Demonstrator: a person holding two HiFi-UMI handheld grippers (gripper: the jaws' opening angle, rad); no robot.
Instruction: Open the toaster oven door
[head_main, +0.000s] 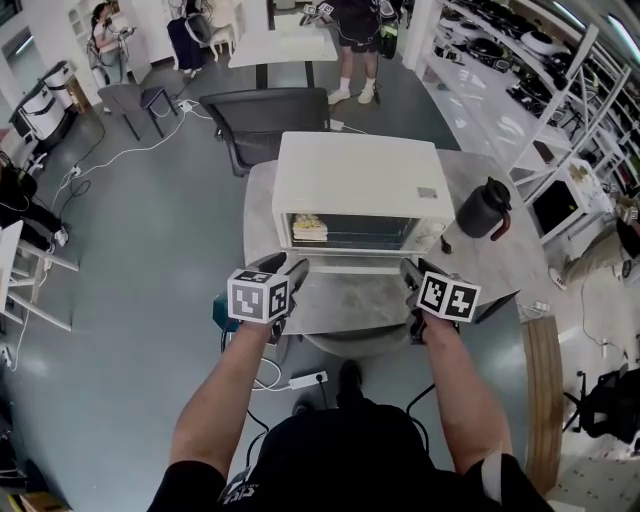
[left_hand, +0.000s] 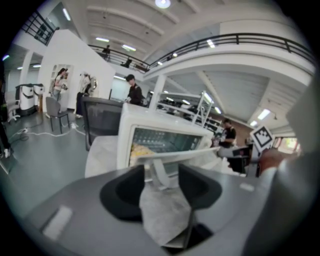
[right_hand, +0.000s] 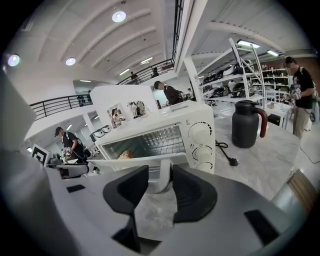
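Note:
The white toaster oven (head_main: 360, 180) stands on a round marble table (head_main: 350, 305), its glass door (head_main: 345, 264) swung down and outward, food (head_main: 309, 227) visible on the rack inside. My left gripper (head_main: 295, 268) is at the left end of the door handle (left_hand: 172, 157); in the left gripper view its jaws (left_hand: 161, 175) straddle the handle's post with gaps either side. My right gripper (head_main: 408, 272) is at the handle's right end. In the right gripper view the post (right_hand: 161, 176) fills the space between the pads (right_hand: 187, 187).
A dark jug (head_main: 485, 208) stands on the table right of the oven, with a plug and cord (right_hand: 226, 153) lying nearby. A grey chair (head_main: 265, 120) is behind the table, shelving (head_main: 520, 60) runs along the right, and a power strip (head_main: 307, 379) lies on the floor.

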